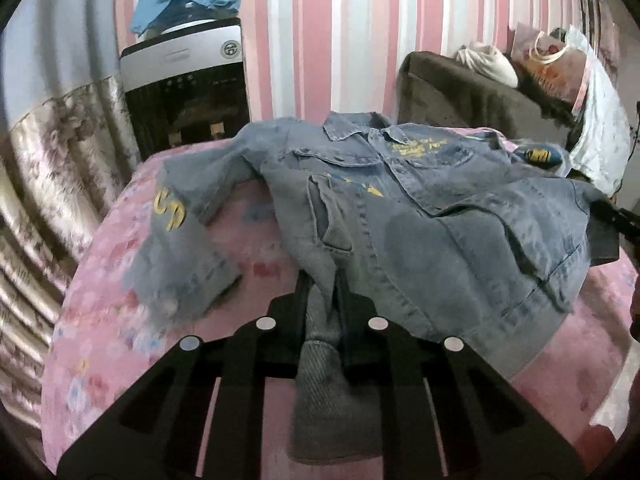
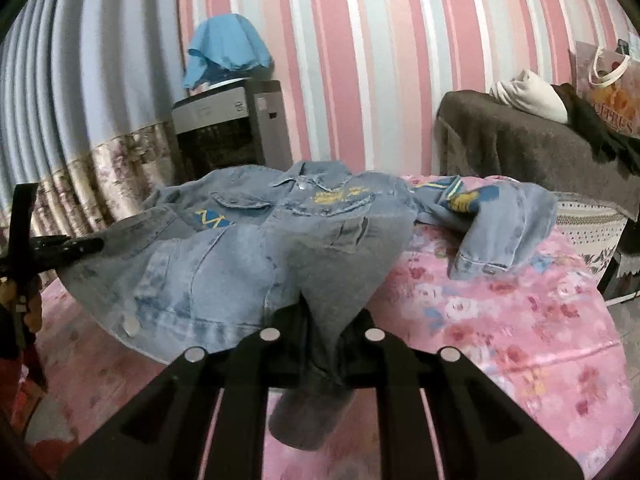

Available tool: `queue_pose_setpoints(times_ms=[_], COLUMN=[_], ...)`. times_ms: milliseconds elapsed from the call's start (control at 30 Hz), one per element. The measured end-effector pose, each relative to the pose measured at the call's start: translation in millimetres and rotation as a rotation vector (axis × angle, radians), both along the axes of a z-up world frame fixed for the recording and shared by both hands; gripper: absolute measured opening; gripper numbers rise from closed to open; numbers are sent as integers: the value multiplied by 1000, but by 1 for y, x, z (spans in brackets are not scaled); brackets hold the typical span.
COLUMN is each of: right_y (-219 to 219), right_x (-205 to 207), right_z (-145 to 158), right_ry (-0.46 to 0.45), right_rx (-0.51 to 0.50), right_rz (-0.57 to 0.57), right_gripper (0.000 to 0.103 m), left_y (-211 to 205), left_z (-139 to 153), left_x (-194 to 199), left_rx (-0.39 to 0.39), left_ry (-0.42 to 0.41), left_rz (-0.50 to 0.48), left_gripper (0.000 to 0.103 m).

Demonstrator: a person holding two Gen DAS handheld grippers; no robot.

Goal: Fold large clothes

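Left gripper [image 1: 323,280] clamped on denim jacket [image 1: 420,208] hem, cloth bunched between 2 fingers. Right gripper [image 2: 323,312] likewise pinching hem. Jacket front-up on pink floral bedspread [image 2: 500,320], collar toward striped wall [image 2: 360,60], sleeves splayed.

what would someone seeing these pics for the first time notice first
The eye lands on the blue denim jacket with yellow lettering, spread front-up across the pink floral bedspread. Its hem is pinched at two spots, by the left gripper and the right gripper, with the fabric bunched up between each pair of black fingers. Behind it, a wall of pink and white stripes fills the background.
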State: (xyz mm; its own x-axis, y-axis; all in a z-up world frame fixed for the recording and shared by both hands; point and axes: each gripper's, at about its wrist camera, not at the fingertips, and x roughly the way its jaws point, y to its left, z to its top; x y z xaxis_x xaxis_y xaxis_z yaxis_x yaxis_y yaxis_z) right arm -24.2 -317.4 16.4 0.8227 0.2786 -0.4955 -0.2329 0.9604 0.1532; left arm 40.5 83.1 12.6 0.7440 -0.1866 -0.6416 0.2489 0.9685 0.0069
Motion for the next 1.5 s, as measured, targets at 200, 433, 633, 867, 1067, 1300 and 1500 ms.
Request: queue_pose_setpoints(times_ms=[200, 433, 633, 867, 1067, 1300, 1500], right_y=[1, -21, -60, -76, -63, -49, -39], right_x=[-19, -22, -12, 37, 77, 110, 134], right_z=[-43, -48, -30, -23, -11, -6, -5], right_ry=[145, 140, 85, 101, 89, 89, 96], right_rx=[-28, 78, 76, 11, -26, -42, -54], right_rz=[29, 4, -165, -286, -259, -232, -212], right_gripper=[12, 36, 51, 53, 61, 61, 61], left_y=[6, 12, 23, 27, 38, 56, 82], left_z=[-45, -56, -28, -3, -2, -41, -68], left_x=[-27, -29, -19, 27, 74, 139, 170], left_rx=[30, 56, 65, 79, 88, 150, 71], left_ry=[79, 41, -45, -100, -68, 62, 215], left_rz=[12, 70, 121, 174, 208, 256, 291], left_gripper=[13, 60, 83, 96, 99, 97, 75])
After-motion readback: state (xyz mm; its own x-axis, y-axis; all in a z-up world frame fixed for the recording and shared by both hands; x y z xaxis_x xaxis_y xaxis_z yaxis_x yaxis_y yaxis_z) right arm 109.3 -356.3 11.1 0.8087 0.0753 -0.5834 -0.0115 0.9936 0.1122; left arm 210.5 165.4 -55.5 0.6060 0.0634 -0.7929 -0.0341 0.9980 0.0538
